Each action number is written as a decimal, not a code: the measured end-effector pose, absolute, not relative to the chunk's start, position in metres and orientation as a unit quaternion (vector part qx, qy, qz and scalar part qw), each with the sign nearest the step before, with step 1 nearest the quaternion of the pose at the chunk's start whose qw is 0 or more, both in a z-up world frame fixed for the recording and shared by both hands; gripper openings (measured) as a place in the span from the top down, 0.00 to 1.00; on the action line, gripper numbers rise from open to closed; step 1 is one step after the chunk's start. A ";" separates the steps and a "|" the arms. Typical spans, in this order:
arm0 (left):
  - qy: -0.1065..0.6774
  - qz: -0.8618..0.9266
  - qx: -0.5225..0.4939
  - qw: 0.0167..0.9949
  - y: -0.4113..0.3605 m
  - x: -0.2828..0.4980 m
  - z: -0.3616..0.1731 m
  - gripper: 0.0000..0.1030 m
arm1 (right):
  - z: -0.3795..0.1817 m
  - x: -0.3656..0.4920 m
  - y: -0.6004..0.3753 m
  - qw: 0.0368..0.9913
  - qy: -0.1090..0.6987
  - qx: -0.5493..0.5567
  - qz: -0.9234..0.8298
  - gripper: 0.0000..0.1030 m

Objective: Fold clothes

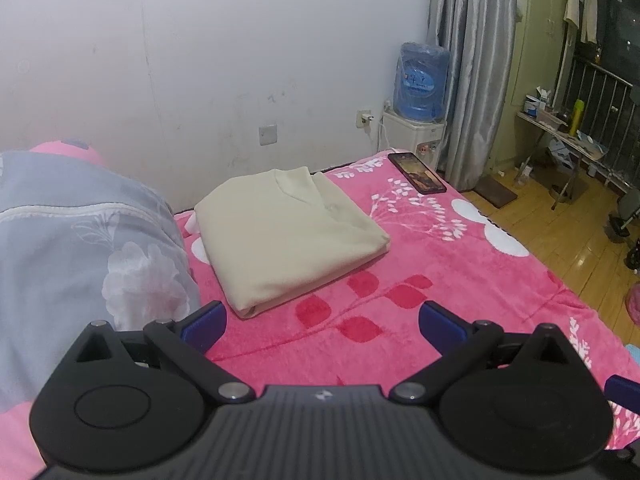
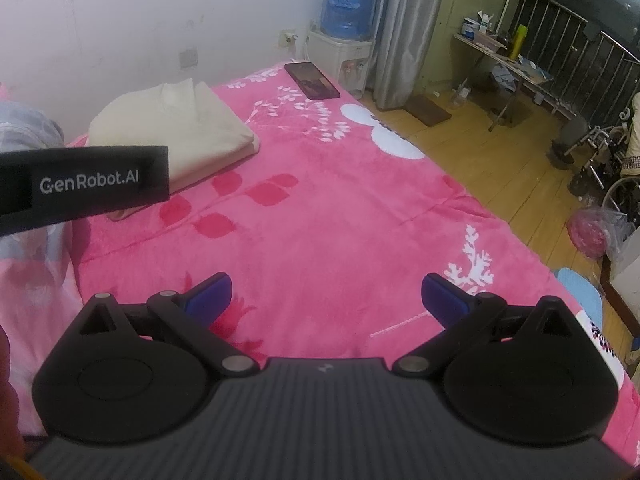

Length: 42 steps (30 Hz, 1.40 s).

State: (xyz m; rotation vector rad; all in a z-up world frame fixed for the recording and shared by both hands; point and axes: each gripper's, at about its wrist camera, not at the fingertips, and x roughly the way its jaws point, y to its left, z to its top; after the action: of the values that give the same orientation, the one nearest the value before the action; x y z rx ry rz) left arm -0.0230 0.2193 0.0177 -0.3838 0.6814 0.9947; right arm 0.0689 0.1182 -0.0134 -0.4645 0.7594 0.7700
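The folded cream fabric garment lay on the far left part of the pink flowered fleece blanket. The left gripper and right gripper both hung released, empty, near it.

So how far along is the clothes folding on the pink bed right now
Done: the cream knit sweater lies folded in a neat rectangle on the pink floral blanket. In hand: nothing; the left gripper and right gripper are both open and empty above the blanket. Left: no unfolded garment shows in either view, so folding looks finished here.
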 end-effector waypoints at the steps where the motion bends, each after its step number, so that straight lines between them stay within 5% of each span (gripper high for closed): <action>1: 0.318 0.465 -0.179 0.806 0.219 -0.023 0.018 0.00 | -0.013 0.068 0.118 0.832 0.357 -0.220 0.364 0.01; 42: 0.321 0.477 -0.187 0.797 0.224 -0.026 0.015 0.00 | -0.012 0.065 0.123 0.829 0.349 -0.229 0.373 0.01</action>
State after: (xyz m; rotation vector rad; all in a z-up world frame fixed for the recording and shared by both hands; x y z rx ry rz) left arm -0.0258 0.2241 0.0151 -0.4009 0.6886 1.0246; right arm 0.0648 0.1232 -0.0118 -0.4866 0.7400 0.7907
